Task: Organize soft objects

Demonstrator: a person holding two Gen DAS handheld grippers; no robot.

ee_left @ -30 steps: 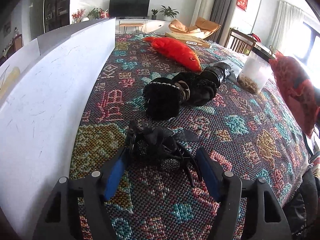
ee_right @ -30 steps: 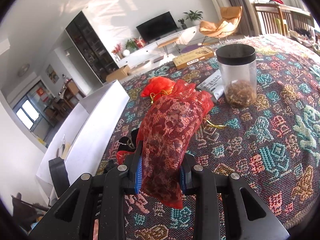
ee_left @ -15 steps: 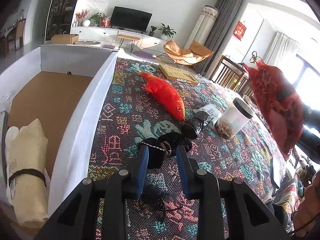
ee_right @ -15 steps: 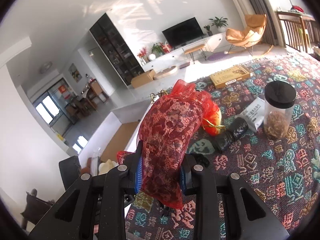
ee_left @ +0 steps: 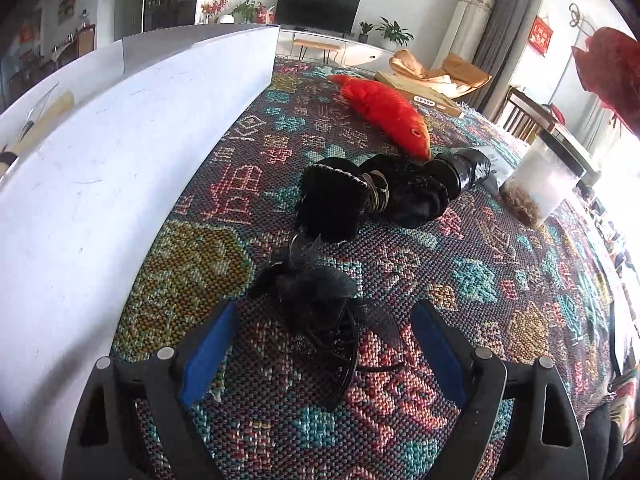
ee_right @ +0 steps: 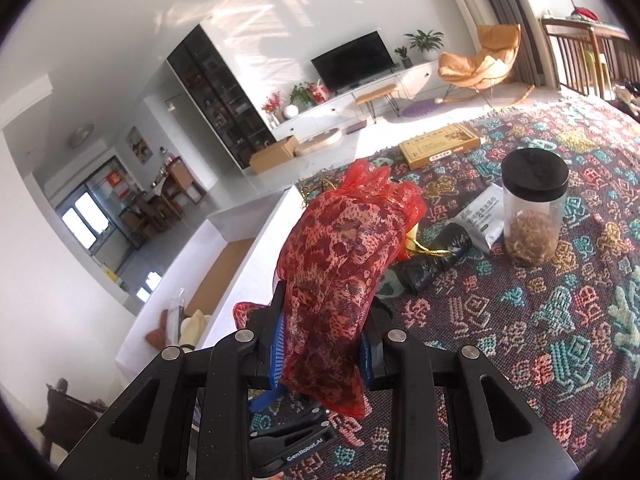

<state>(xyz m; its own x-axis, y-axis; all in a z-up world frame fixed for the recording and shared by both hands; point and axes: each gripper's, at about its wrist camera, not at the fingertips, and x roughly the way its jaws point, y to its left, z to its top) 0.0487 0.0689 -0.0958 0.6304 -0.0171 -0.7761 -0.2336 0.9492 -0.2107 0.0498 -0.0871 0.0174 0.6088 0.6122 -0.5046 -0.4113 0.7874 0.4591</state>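
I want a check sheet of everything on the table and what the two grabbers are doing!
Surface: patterned woven cloth covers the table.
Job's things: red mesh bag held up; black hair bow, black scrunchies and orange fish plush lie on the cloth; white box alongside.
Clutter: jar, black bag roll, packet, flat carton.
Grippers: left gripper is opening, bow between its pads, untouched; right gripper is shut on the mesh bag.
Cables: nothing seen.
Surroundings: living room, TV, orange chair.
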